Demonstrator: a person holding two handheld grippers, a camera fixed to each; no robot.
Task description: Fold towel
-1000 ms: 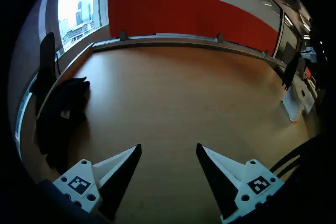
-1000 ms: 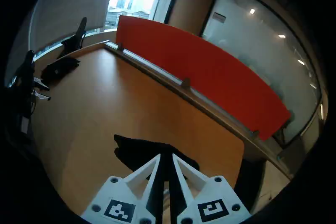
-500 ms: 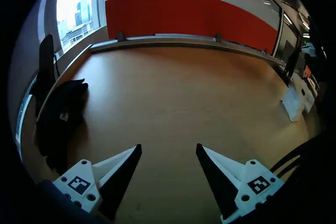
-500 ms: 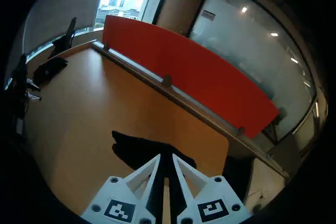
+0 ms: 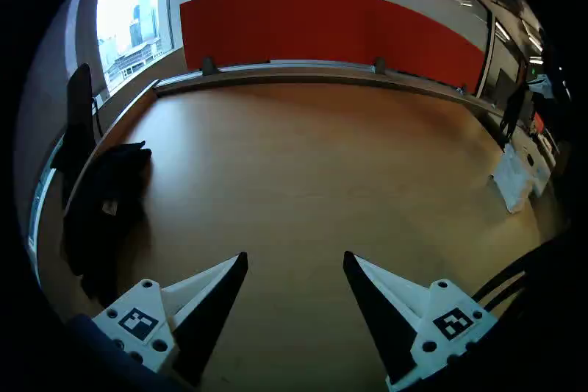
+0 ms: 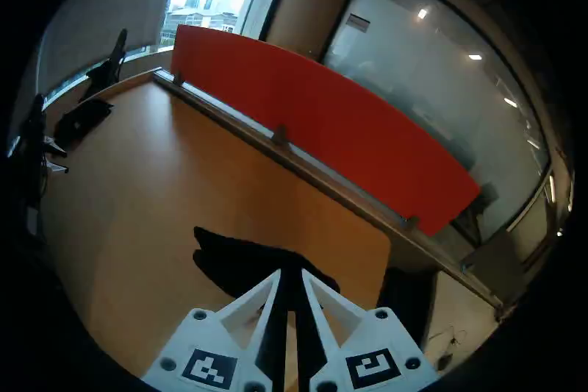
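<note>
In the right gripper view a dark towel (image 6: 239,263) hangs from my right gripper (image 6: 289,279), whose fingers are shut on one edge of it above the wooden table (image 6: 169,171). The cloth spreads out to the left of the fingertips, and its lower part is hidden behind the fingers. My left gripper (image 5: 294,261) stands open over bare table (image 5: 309,157), with nothing between its fingers. The right gripper view also shows that left gripper (image 6: 53,157), small, at the far left edge.
A red divider panel (image 5: 331,24) runs along the table's far edge. A black heap of fabric (image 5: 106,197) lies at the table's left side beside a dark chair (image 5: 77,98). White papers (image 5: 514,179) lie beyond the right edge. Dark cables (image 5: 514,274) cross the lower right.
My right gripper has swung a little to the right with the towel still held, so the red divider sits farther left. The left gripper has barely moved.
</note>
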